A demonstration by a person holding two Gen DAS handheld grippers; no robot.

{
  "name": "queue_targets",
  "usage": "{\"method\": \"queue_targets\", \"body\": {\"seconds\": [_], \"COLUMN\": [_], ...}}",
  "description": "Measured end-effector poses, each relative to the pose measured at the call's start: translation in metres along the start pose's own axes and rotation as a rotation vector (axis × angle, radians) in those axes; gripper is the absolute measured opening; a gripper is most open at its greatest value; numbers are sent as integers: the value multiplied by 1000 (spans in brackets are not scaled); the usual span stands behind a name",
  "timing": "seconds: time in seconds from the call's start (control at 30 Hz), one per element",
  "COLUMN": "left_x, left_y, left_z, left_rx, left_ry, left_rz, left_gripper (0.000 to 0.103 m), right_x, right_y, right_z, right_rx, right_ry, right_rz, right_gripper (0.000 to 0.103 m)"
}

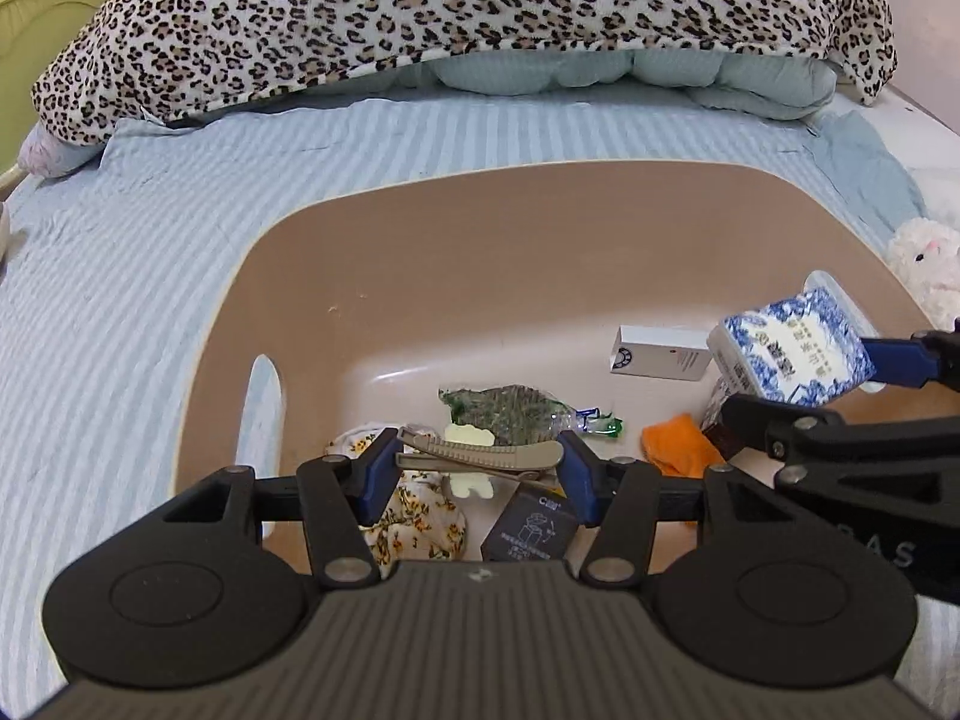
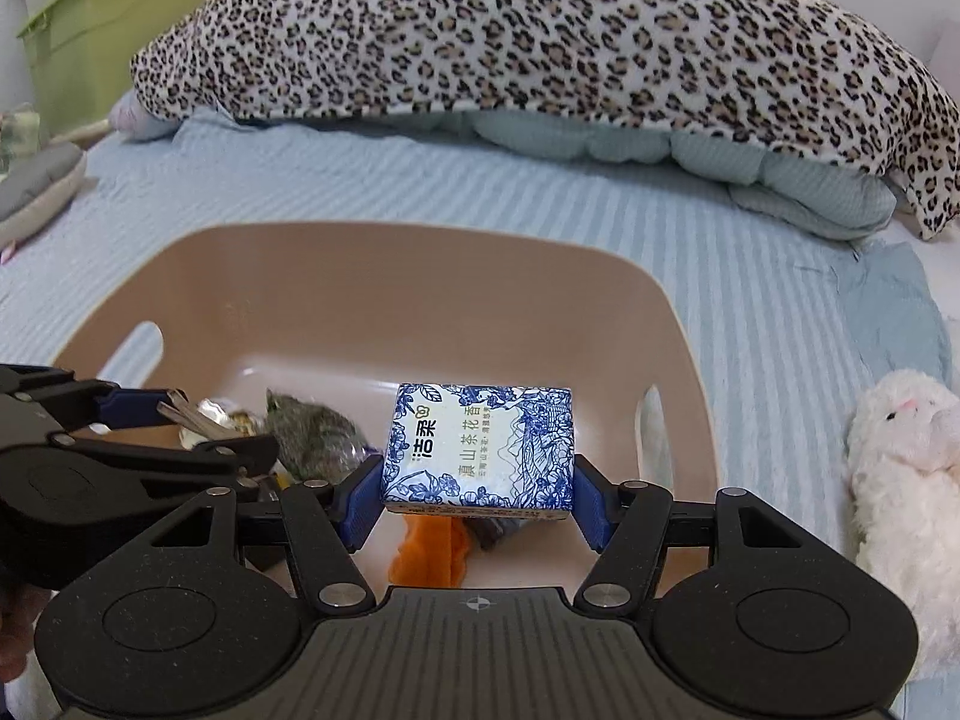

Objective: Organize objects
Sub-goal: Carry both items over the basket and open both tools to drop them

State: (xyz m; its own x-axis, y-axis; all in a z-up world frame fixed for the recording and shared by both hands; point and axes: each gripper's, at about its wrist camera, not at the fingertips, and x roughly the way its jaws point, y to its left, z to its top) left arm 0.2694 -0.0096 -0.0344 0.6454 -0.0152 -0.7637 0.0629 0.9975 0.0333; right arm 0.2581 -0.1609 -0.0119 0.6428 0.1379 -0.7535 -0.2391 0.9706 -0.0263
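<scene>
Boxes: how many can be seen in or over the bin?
3: a white box lying at the bin's far side, a dark box under the left gripper, and the blue-patterned box held by the right gripper. Clutter may hide others.

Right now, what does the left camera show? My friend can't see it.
The left gripper holds a grey hair clip over a beige tub on a striped bed. In the tub lie a white box, an orange cloth and a floral cloth. At right, the right gripper holds a blue-and-white tissue pack.
</scene>
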Motion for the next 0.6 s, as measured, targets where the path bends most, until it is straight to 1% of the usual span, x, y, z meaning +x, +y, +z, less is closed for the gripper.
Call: {"method": "queue_targets", "body": {"seconds": [0.03,0.1,0.13,0.17,0.2,0.23,0.3,0.43,0.6], "left_x": [-1,-5,-8,-10,-14,-18,-27,-48,-80], "left_y": [1,4,5,7,9,12,14,18,20], "left_z": [0,-1,0,1,2,2,3,2,-5], "left_rx": [-5,-24,-34,-47,-61,-73,-85,-86,-74], "left_ry": [1,-6,-9,-12,-18,-23,-32,-58,-89], "left_rz": [2,7,8,9,10,9,8,7,6], "left_gripper": [58,59,65,71,73,76,76,79,79], "right_x": [0,-3,-7,-10,-15,-21,-29,-52,-82], "right_y": [0,-1,-2,-4,-5,-6,-8,-12,-17], "right_z": [-1,-1,0,2,3,3,7,4,-5], "right_rx": [1,2,3,4,4,5,8,37,76], "right_ry": [6,3,-3,-8,-17,-27,-39,-67,-97], "right_rz": [-3,-12,-16,-21,-27,-33,-38,-36,-20], "right_gripper": [68,69,71,76,81,83,90,97,99]}}
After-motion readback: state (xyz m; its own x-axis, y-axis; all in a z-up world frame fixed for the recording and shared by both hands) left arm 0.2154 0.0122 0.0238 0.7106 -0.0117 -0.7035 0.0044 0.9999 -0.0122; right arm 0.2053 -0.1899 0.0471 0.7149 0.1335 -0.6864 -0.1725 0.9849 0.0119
